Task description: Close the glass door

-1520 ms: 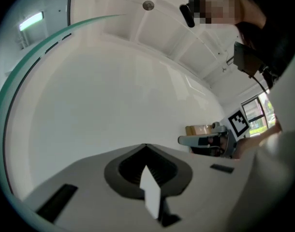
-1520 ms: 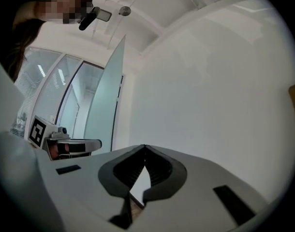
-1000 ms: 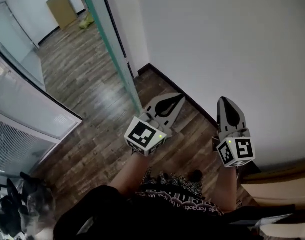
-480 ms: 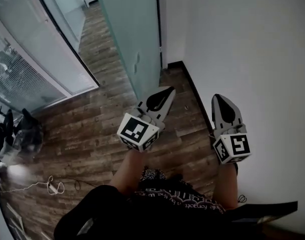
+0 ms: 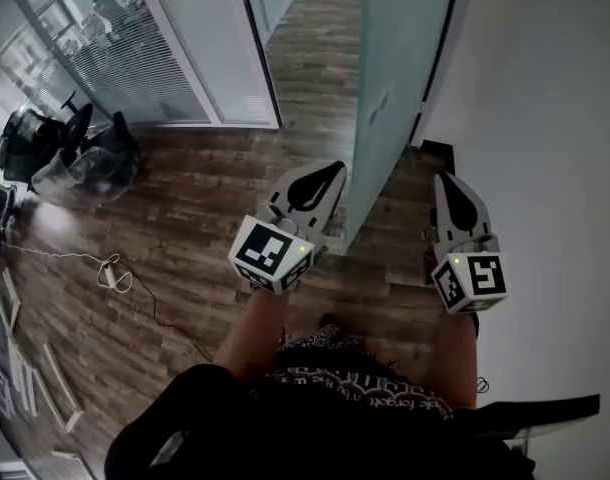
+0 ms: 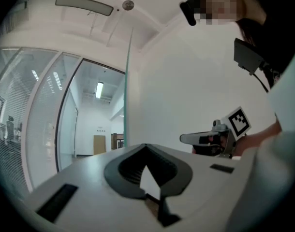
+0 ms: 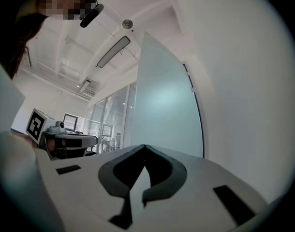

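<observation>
Head view: glass door (image 5: 395,88) stands open, frosted pale green, running from the top of frame down to its lower corner between our two grippers. A second ago we saw only its thin edge at upper left. Half a second ago it sat left of centre. It now fills the upper centre. Left gripper view catches it edge-on (image 6: 125,91), a thin vertical line ahead. Right gripper view shows its broad face (image 7: 167,110) ahead and slightly right.

Our left gripper (image 5: 335,168) sits just left of the door, jaws clenched tip to tip with nothing between them, as its own view confirms (image 6: 146,146). Our right gripper (image 5: 445,180) sits right of the door, between it and the white wall (image 5: 555,118), jaws likewise pressed together and empty (image 7: 145,146). We see neither gripper touching the door. The two sit side by side as they did in both earlier frames.

Left of the door: wooden floor (image 5: 185,218), then a glass partition (image 5: 155,58) with blinds behind it. Further left are dark chairs (image 5: 75,143), which were at the lower left edge a second ago and now sit at upper left. A light cable (image 5: 113,273) lies on the floor well left of the door. It came into frame half a second ago, lower down.
</observation>
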`<state>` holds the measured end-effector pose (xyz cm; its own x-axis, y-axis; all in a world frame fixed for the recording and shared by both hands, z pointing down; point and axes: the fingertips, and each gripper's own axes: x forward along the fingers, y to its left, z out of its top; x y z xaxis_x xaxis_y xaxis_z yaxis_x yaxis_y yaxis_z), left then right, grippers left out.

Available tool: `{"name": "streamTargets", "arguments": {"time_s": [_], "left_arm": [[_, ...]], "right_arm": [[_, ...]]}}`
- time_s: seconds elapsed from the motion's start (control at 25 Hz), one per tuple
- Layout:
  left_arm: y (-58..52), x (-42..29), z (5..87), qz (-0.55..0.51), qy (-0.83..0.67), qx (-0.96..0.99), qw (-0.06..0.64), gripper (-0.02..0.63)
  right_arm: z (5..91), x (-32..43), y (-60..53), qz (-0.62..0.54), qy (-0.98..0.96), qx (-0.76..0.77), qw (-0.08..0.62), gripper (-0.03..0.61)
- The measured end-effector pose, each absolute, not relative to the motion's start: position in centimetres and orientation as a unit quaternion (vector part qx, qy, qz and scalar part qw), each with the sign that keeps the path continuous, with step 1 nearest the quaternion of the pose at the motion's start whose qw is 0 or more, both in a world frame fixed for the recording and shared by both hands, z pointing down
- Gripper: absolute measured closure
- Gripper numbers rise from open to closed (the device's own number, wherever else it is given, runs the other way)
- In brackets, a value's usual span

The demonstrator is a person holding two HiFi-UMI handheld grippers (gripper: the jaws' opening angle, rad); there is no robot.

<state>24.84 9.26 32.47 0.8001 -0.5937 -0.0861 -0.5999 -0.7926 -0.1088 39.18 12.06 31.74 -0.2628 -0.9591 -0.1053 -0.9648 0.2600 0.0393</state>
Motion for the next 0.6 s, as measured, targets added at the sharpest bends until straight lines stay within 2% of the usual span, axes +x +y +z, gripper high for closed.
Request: {"name": "streamTargets", "arguments": {"time_s": [0.24,0.6], "left_arm": [[6.2,20.1,31.2,0.041,0.361,-0.929,0.078,0.617],[3.4,19.1,31.6,0.044,0.367,-0.926,0.082,0.617]], "right_arm": [[30.9,35.3,8.4,0.058,0.815,-0.576,0.027,0.575],[31.4,34.3,4.9,0.060,0.821,-0.567,0.030,0.575]]}}
